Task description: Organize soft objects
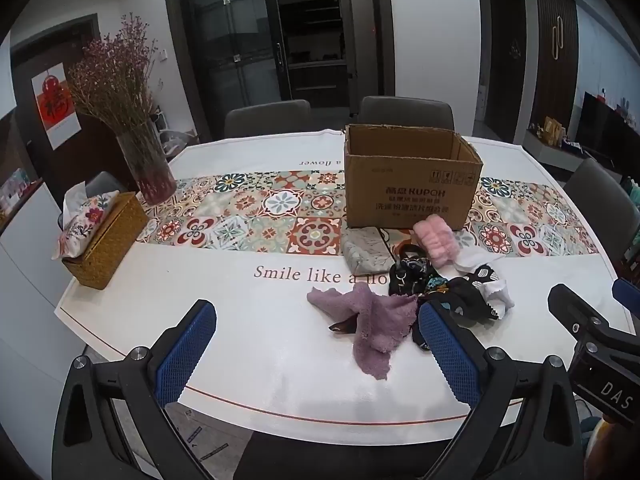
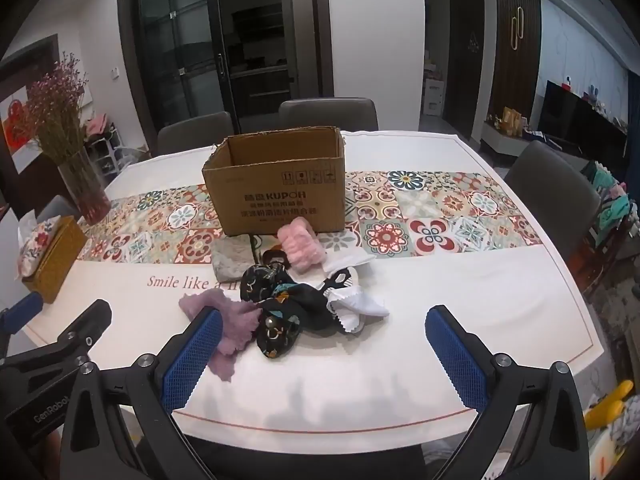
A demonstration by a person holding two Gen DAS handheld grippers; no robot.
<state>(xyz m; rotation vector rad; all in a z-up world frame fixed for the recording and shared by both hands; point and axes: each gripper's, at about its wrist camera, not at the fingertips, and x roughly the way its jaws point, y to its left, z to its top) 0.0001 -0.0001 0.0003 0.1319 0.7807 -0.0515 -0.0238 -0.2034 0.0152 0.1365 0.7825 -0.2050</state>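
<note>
Nearest, both tools hover over the near edge of the counter (image 2: 460,300), tilted downward. The left tool (image 1: 316,344) has its jaws spread wide with nothing between them; the right tool (image 2: 324,344) is equally wide and empty.

Just beyond lies the pile of soft things. The purple cloth (image 1: 372,320) is closest, crumpled and partly under the black patterned fabric (image 2: 280,312). A white cloth (image 2: 356,308) touches that fabric on the right. Behind them sit a pink fluffy piece (image 2: 300,246) and a grey pouch (image 1: 364,250), both just in front of the box (image 2: 280,192), which stands open and looks empty from here.

The step in hand seems to be a first pick. The purple cloth is the likely choice: it is nearest and has a free edge toward the tools. Best to come down on a raised fold, pinch well in from the edge, and lift straight up so the black fabric lying on it slides off instead of trailing along. The other tool could hold the pile down.

Writing: the box reads "KUPOH" with smaller characters too small to read. The counter cover says "Smile like a flo…", partly covered. The tool bodies read "DAS" and "GenRobot".
</note>
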